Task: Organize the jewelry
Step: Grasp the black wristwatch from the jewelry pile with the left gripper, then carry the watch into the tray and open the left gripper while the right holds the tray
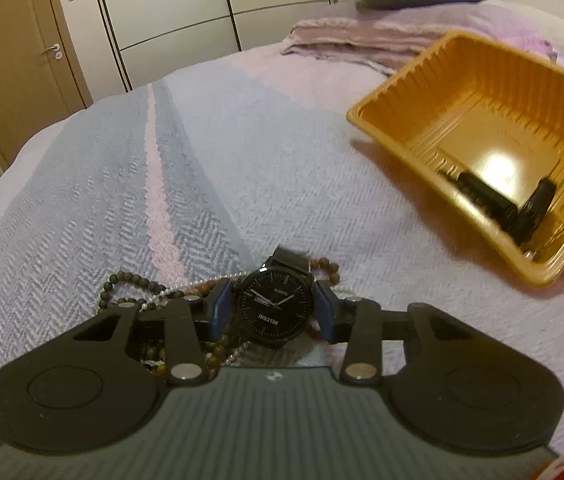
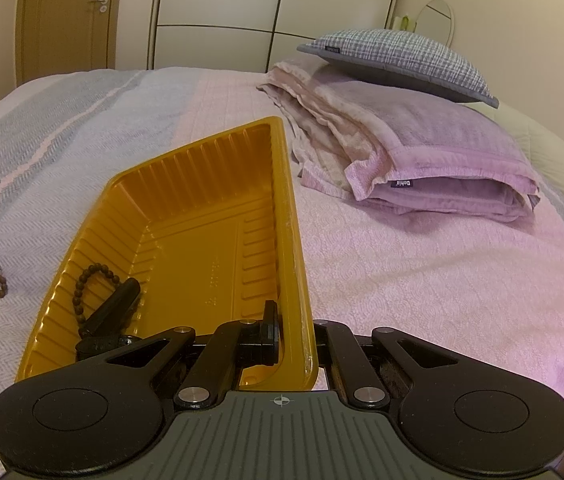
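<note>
A black watch (image 1: pixel 269 314) with a dark dial lies on a heap of brown bead bracelets (image 1: pixel 121 290) and a pearl strand (image 1: pixel 185 286) on the bedspread. My left gripper (image 1: pixel 271 298) has its blue pads against both sides of the watch case. An orange plastic tray (image 2: pixel 209 184) stands tilted, and my right gripper (image 2: pixel 296 328) is shut on its right wall near the corner. Inside the tray lie a dark bead bracelet (image 2: pixel 93 280) and a black strap-like item (image 2: pixel 115 308). The tray (image 1: pixel 462 92) sits to the right of the watch in the left wrist view.
Folded pink blankets (image 2: pixel 422 152) with a checked pillow (image 2: pixel 398 60) on top lie beyond the tray. The striped bedspread (image 1: pixel 161 160) stretches out to the left. A wooden door (image 1: pixel 21 40) and white wardrobe panels (image 1: pixel 169 0) stand behind the bed.
</note>
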Action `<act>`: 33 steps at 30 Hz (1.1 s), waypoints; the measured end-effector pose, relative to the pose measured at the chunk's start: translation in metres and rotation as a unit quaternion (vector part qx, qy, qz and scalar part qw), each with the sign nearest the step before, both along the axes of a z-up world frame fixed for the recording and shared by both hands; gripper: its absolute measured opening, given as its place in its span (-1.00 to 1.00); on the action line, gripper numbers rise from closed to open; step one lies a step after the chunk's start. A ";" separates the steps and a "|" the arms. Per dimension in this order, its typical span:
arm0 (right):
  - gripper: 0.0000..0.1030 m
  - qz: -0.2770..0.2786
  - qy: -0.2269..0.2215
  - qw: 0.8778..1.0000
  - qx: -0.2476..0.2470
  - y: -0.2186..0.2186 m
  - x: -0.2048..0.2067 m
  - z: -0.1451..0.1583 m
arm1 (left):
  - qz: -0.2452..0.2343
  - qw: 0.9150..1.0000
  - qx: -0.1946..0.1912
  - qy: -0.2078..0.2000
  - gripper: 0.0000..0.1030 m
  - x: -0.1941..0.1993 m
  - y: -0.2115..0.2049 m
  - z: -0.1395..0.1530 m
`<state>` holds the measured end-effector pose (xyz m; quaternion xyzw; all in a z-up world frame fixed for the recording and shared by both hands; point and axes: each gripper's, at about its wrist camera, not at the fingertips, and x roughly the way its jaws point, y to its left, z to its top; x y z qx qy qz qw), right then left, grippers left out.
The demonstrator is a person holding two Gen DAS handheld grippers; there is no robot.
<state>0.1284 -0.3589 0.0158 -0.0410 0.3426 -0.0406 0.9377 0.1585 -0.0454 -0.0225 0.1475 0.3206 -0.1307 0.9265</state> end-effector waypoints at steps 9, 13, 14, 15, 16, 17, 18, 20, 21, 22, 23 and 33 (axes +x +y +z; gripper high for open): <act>-0.92 -0.001 0.000 1.000 0.001 0.000 0.000 -0.001 | 0.004 1.000 -0.011 -0.007 -0.23 -0.002 0.000 0.016; -0.92 -0.001 0.000 1.000 0.001 -0.001 0.000 -0.001 | 0.005 1.000 -0.017 -0.008 -0.24 -0.003 0.001 0.022; -0.92 -0.001 0.000 1.000 0.001 -0.001 0.000 -0.001 | 0.005 1.000 -0.019 -0.008 -0.23 -0.002 0.001 0.023; -0.91 -0.002 0.000 1.000 0.001 -0.001 0.000 -0.001 | 0.005 1.000 -0.021 -0.009 -0.23 -0.002 0.001 0.024; -0.91 -0.002 0.000 1.000 0.001 -0.001 0.000 -0.001 | 0.004 1.000 -0.020 -0.011 -0.23 -0.002 0.000 0.026; -0.92 -0.001 0.000 1.000 0.001 -0.001 0.000 -0.001 | 0.003 1.000 -0.020 -0.013 -0.23 -0.003 0.000 0.027; -0.92 -0.001 0.000 1.000 0.001 -0.001 -0.001 -0.001 | 0.003 1.000 -0.021 -0.015 -0.23 -0.003 0.000 0.028; -0.92 -0.001 0.000 1.000 0.001 -0.001 0.000 -0.001 | 0.000 1.000 -0.025 -0.016 -0.23 -0.003 -0.001 0.032; -0.92 -0.001 0.000 1.000 0.001 -0.001 0.000 -0.001 | -0.001 0.999 -0.027 -0.018 -0.23 -0.003 -0.001 0.033; -0.92 -0.001 0.000 1.000 0.001 -0.001 0.000 -0.001 | -0.002 0.999 -0.028 -0.020 -0.23 -0.003 -0.002 0.035; -0.92 -0.001 0.000 1.000 0.001 -0.001 0.000 -0.001 | -0.003 0.999 -0.028 -0.022 -0.23 -0.004 -0.002 0.037; -0.92 -0.001 -0.001 1.000 0.001 -0.001 0.000 0.000 | -0.026 0.997 -0.062 -0.037 -0.24 -0.018 -0.002 0.062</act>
